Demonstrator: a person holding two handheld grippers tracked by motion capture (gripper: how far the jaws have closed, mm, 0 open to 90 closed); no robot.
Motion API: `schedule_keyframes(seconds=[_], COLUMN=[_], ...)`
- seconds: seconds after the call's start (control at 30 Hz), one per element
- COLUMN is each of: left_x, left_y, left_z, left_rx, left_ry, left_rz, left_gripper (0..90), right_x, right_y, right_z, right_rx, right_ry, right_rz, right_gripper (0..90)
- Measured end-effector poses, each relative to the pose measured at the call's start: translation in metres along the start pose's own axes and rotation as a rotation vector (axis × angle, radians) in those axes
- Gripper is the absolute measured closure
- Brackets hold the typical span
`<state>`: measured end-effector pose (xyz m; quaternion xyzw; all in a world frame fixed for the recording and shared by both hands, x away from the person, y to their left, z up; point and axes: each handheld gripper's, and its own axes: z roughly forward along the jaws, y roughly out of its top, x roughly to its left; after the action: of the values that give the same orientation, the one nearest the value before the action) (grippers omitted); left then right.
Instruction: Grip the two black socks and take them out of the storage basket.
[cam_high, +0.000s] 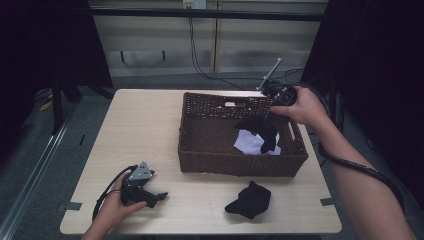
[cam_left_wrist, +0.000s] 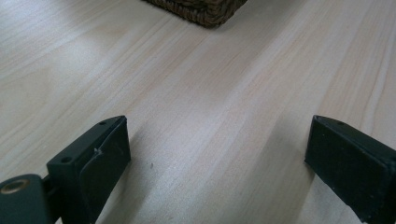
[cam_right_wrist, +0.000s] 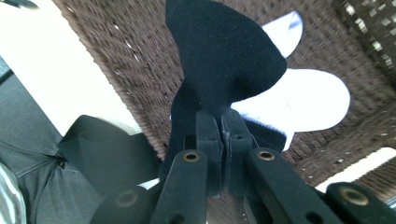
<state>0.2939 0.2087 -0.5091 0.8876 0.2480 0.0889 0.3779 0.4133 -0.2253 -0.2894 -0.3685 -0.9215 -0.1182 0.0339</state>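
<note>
Two dark socks at issue: one hangs pinched in the closed right gripper (cam_right_wrist: 219, 126) over the wicker basket (cam_high: 200, 160), centre-right of frame, above a white sock (cam_high: 250, 142), while another (cam_high: 248, 201) waits lower centre beside the wide-open, empty left gripper (cam_high: 159, 196).

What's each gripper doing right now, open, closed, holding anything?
Left gripper: open, holding nothing, low over the table.
Right gripper: closed on a black sock over the wicker basket.
</note>
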Motion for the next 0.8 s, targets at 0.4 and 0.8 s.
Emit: schedule_keyframes(seconds=[0.4, 0.8], left_x=[0.0, 0.0], left_y=[0.0, 0.0], left_z=[0.0, 0.0], left_rx=[0.002, 0.001], left_ry=[-0.002, -0.002], left_rz=[-0.004, -0.004], left_gripper=[6.1, 6.1], right_x=[0.03, 0.091], right_y=[0.004, -0.019], right_z=[-0.065, -0.096], right_rx=[-0.056, -0.084], right_ry=[-0.025, -0.002], right_rz=[-0.056, -0.177], right_gripper=[87.9, 87.9])
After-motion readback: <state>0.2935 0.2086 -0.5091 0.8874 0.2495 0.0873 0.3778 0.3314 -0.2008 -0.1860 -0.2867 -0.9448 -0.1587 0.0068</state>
